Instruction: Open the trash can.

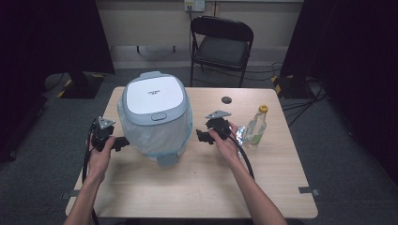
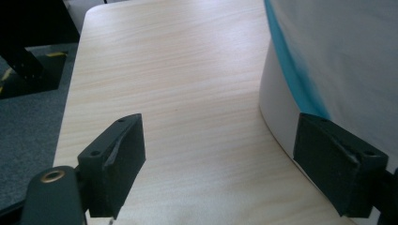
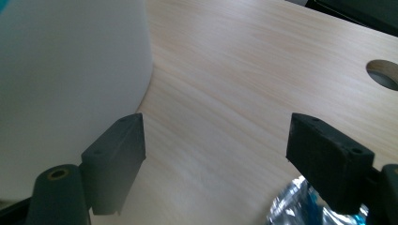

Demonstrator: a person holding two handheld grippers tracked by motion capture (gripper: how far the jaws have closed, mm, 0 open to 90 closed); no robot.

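your left hand-held gripper [image 1: 123, 142] and right hand-held gripper [image 1: 201, 136], both open and empty, flank the lidded white bin [image 1: 154, 117] with its liner bag at mid-counter [image 1: 197, 187]; approach step, apparently: next, close in squarely on both sides.

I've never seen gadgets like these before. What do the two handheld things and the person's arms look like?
Each hand holds black tongs: the left tongs and the right tongs. Each has a chunky black body topped by a grey three-cornered plate, and a black cable trails back along the forearm. Up close, the jaws end in blocky black pads with small screw holes. The forearms are bare, no sleeves showing.
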